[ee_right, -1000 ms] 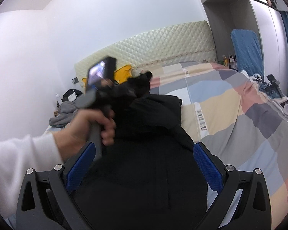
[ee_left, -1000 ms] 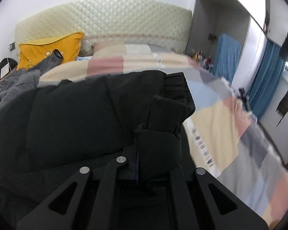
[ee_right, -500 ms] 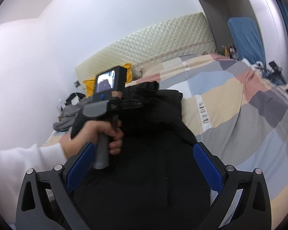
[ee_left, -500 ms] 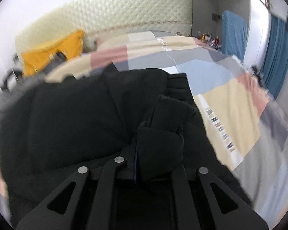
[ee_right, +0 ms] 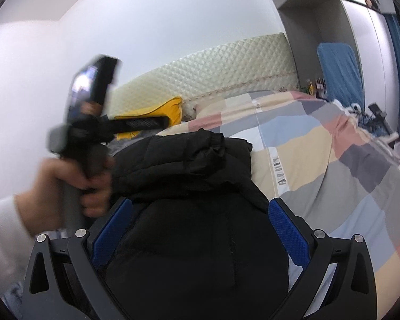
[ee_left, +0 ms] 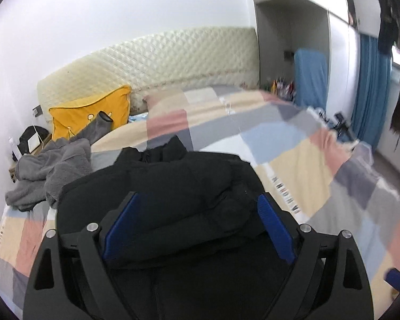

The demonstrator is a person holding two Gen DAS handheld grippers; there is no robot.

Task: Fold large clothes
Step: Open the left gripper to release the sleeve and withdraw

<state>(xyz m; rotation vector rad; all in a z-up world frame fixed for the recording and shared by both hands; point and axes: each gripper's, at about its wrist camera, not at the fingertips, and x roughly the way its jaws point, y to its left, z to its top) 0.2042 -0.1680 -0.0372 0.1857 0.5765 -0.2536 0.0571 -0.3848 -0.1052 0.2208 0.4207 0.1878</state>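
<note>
1. A black padded jacket (ee_left: 173, 186) is seen lying on the bed, filling the lower centre of both wrist views; a sleeve or side panel is laid across its body as a thick roll toward 12 o'clock (ee_right: 184, 160).
2. The fold is judged to be partly done: one layer is already turned over the torso, but the bundle is bulky and uneven, so further folds and a flattening pass are probably left.
3. The left gripper (ee_left: 197, 221) is held wide open above the jacket, with nothing between its blue pads (ee_left: 122, 221); in the right wrist view it is seen at 9 o'clock, raised in the left hand (ee_right: 74, 181) and blurred.
4. The right gripper (ee_right: 200, 229) is likewise spread wide over the jacket's lower part, and nothing is gripped.
5. The jacket is borne by a patchwork duvet (ee_left: 293, 160) of pink, beige, grey and blue blocks, which spreads toward 3 o'clock.
6. A crumpled grey garment (ee_left: 50, 170) is seen at 9 o'clock, beside the jacket, with a yellow pillow (ee_left: 90, 114) behind it at 10 o'clock.
7. A quilted cream headboard (ee_left: 173, 53) stands at 12 o'clock against a white wall; blue curtains (ee_left: 370, 85) hang at 2 o'clock.
</note>
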